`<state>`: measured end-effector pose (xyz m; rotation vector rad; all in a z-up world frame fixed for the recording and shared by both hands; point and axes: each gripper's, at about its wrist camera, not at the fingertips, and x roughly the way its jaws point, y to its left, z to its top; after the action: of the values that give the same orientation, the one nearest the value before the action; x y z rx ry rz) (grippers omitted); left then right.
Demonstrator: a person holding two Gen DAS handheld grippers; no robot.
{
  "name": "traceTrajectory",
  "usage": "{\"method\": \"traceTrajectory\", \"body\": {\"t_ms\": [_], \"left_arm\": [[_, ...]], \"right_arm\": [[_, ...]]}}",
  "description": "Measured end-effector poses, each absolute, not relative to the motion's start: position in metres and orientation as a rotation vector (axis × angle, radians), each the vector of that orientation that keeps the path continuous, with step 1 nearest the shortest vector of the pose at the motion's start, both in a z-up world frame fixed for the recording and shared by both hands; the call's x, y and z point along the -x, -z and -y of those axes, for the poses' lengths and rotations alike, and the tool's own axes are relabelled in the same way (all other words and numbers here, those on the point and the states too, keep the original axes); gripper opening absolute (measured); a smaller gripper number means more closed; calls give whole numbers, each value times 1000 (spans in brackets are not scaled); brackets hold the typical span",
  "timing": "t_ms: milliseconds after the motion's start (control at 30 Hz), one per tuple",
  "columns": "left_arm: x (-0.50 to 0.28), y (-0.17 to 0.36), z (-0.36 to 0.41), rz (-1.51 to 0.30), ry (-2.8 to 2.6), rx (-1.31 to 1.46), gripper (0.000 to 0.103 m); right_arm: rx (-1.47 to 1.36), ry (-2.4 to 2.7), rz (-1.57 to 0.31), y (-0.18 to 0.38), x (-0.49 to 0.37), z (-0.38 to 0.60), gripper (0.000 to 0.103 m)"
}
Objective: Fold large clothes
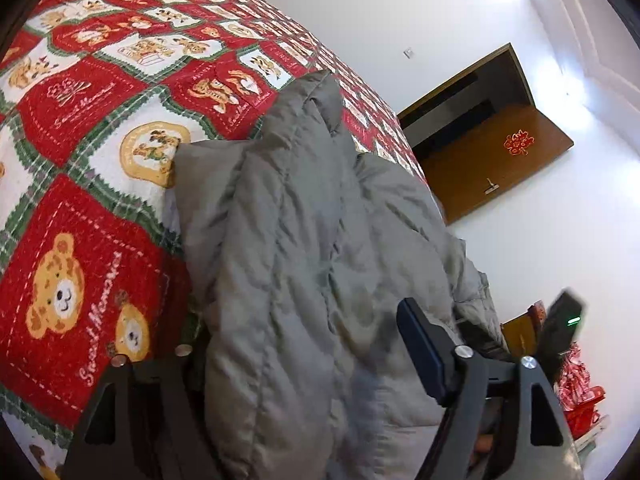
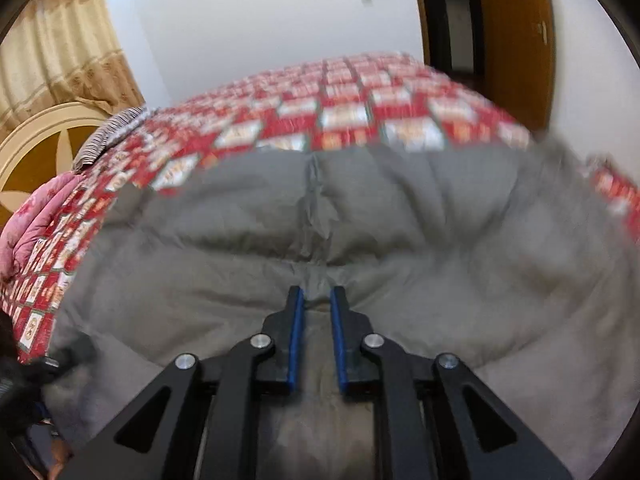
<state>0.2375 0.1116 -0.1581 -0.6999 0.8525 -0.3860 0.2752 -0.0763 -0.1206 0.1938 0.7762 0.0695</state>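
Note:
A grey puffy jacket (image 1: 288, 240) lies bunched on a bed with a red teddy-bear quilt (image 1: 80, 208). In the left wrist view a thick fold of it fills my left gripper (image 1: 308, 332). The blue pad of the right finger (image 1: 420, 344) presses on the fabric, and the other finger is hidden under the fold. The right wrist view is blurred and shows the jacket (image 2: 400, 216) spread wide over the quilt (image 2: 340, 108). My right gripper (image 2: 318, 300) is nearly closed, pinching a small ridge of grey fabric between its blue pads.
A brown wooden door (image 1: 500, 152) stands open in the white wall beyond the bed. Red packages (image 1: 580, 400) sit low at the right. At the bed's head are a cream headboard (image 2: 40, 148), a striped pillow (image 2: 108, 136), a pink quilt (image 2: 36, 208) and a beige curtain (image 2: 60, 40).

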Motion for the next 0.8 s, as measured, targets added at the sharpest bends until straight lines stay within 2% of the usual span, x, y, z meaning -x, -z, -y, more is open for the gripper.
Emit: {"method": "traceTrajectory", "body": {"t_ms": [100,133,167,267,367,533,800], "left_arm": [[-232,159,-108,-821,387,645,76],[-231,159,-106,-809,397,644,64],[-231,160,-106,-802,429,674,46],[-230,161,-111,-774,488,762,28],[-223,146,-115,-724,552,810,19],[-210,104,-106,-655,646,791,13],[-187,55,-116,-586,682,715,13]], "right_arm": [[-241,-86,-764,131,-275,85,9],[-246,-93,-764,132,-275,86,9],[-252,-99,-762,132,-275,87,9],[-268,-106,-761,134,-275,90,8],[-258,-97,-768,133,-275,86,8],[-302,-48,-776,132,-270,81,8],[-504,-142,-807,138,-249,31,9]]}}
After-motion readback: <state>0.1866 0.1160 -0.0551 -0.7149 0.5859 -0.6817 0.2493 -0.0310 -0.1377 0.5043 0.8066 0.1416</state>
